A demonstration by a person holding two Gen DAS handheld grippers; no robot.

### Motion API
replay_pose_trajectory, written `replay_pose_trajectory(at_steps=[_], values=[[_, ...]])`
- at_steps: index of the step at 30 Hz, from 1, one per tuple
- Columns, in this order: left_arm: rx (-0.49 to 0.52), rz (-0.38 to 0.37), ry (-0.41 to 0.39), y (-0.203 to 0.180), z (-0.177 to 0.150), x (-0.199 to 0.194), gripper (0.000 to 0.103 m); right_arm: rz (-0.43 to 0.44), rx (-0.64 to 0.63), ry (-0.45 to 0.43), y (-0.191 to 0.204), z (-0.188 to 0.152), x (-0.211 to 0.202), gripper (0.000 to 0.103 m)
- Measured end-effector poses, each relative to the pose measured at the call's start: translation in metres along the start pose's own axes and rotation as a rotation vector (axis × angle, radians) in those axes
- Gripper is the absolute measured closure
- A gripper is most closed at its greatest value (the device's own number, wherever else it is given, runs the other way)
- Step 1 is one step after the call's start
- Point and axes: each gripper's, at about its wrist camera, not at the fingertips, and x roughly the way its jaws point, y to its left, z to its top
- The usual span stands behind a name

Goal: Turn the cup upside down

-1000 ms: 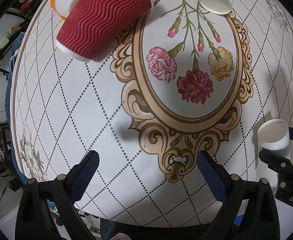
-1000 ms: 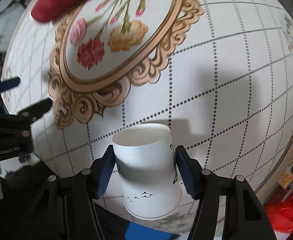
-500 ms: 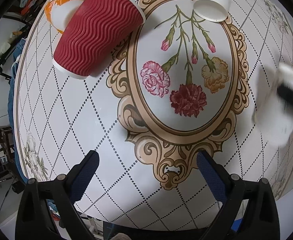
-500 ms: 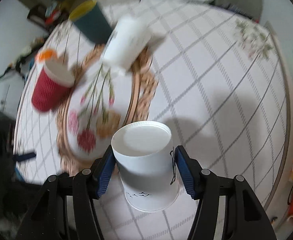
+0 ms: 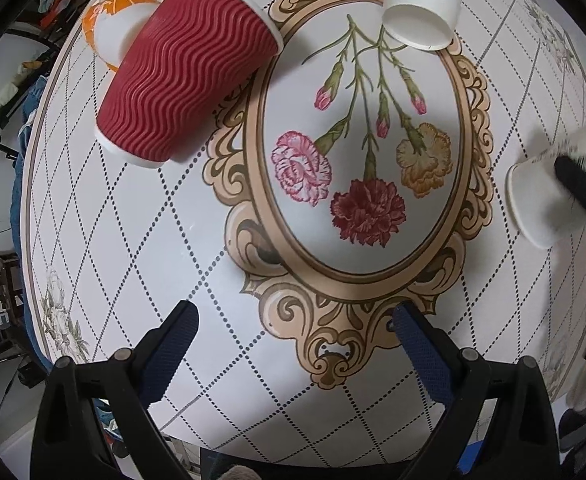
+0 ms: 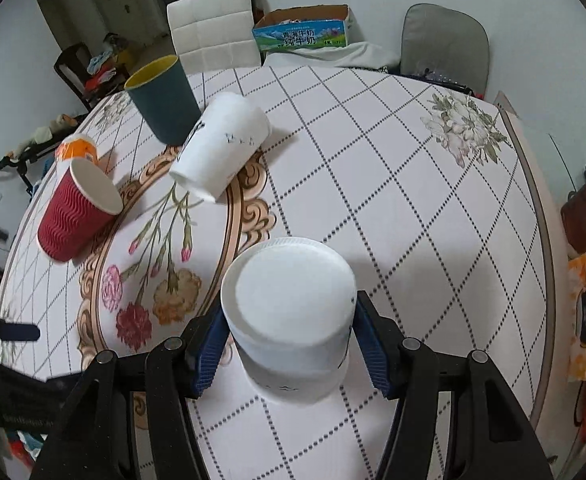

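My right gripper [image 6: 289,344] is shut on a white paper cup [image 6: 289,312], its closed base turned toward the camera, held above the table. The same cup [image 5: 541,204] shows blurred at the right edge of the left wrist view, with a black finger across it. My left gripper [image 5: 293,344] is open and empty over the near part of the table, above the ornate frame print.
A red ribbed cup [image 5: 181,72] [image 6: 77,216] and a white cup with writing [image 5: 421,4] [image 6: 221,148] lie on their sides. A dark teal cup [image 6: 161,100] stands upright. An orange-white cup [image 5: 113,28] sits behind the red one. Chairs and a carton [image 6: 301,28] stand beyond the table.
My right gripper has lifted and tilted the white cup, its base now facing the camera, and swung to look across the table. My left gripper has shifted slightly.
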Motion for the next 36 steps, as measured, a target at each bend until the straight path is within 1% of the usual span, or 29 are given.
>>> replay_pose_trajectory(at_steps=[3,5,6,7,10,11,12,15,18,21,24,28,30,31,36], values=[[0.005,-0.01,-0.02,-0.001,0.003,-0.005,0.003,-0.009,-0.005,0.018,0.001,-0.001,0.0,0.04],[0.014,-0.005,-0.043,-0.003,0.006,-0.011,0.003,-0.019,0.014,0.049,0.002,-0.003,0.001,0.04],[0.019,-0.003,-0.054,-0.004,0.007,-0.015,0.003,-0.022,0.029,0.061,0.001,-0.004,0.001,0.037],[0.026,-0.005,-0.071,-0.005,0.008,-0.02,0.003,-0.027,0.045,0.073,0.0,-0.005,-0.002,0.029],[0.049,0.009,-0.12,-0.008,0.008,-0.034,0.003,-0.048,0.107,0.092,-0.005,-0.012,-0.018,0.013],[0.063,0.016,-0.144,-0.009,0.006,-0.042,0.003,-0.056,0.126,0.101,-0.007,-0.015,-0.025,0.011],[0.071,0.017,-0.158,-0.01,0.005,-0.046,0.003,-0.065,0.142,0.107,-0.009,-0.017,-0.031,0.011],[0.105,0.003,-0.208,-0.013,-0.003,-0.068,0.003,-0.132,0.189,0.111,-0.014,-0.03,-0.06,0.009],[0.126,-0.026,-0.239,-0.023,-0.018,-0.084,0.003,-0.204,0.249,0.093,-0.019,-0.042,-0.097,0.007],[0.156,-0.044,-0.279,-0.03,-0.033,-0.106,0.003,-0.255,0.296,0.073,-0.024,-0.05,-0.126,0.007],[0.167,-0.066,-0.313,-0.036,-0.045,-0.125,0.003,-0.259,0.346,0.045,-0.031,-0.057,-0.159,0.007],[0.172,-0.072,-0.366,-0.042,-0.065,-0.159,0.003,-0.246,0.364,0.013,-0.037,-0.059,-0.197,0.007],[0.174,-0.074,-0.387,-0.044,-0.075,-0.178,0.003,-0.231,0.368,0.011,-0.038,-0.059,-0.218,0.007],[0.173,-0.077,-0.4,-0.044,-0.081,-0.188,0.003,-0.218,0.368,0.002,-0.037,-0.059,-0.231,0.007],[0.166,-0.092,-0.464,-0.044,-0.111,-0.242,0.003,-0.211,0.327,-0.055,-0.028,-0.057,-0.297,0.007]])
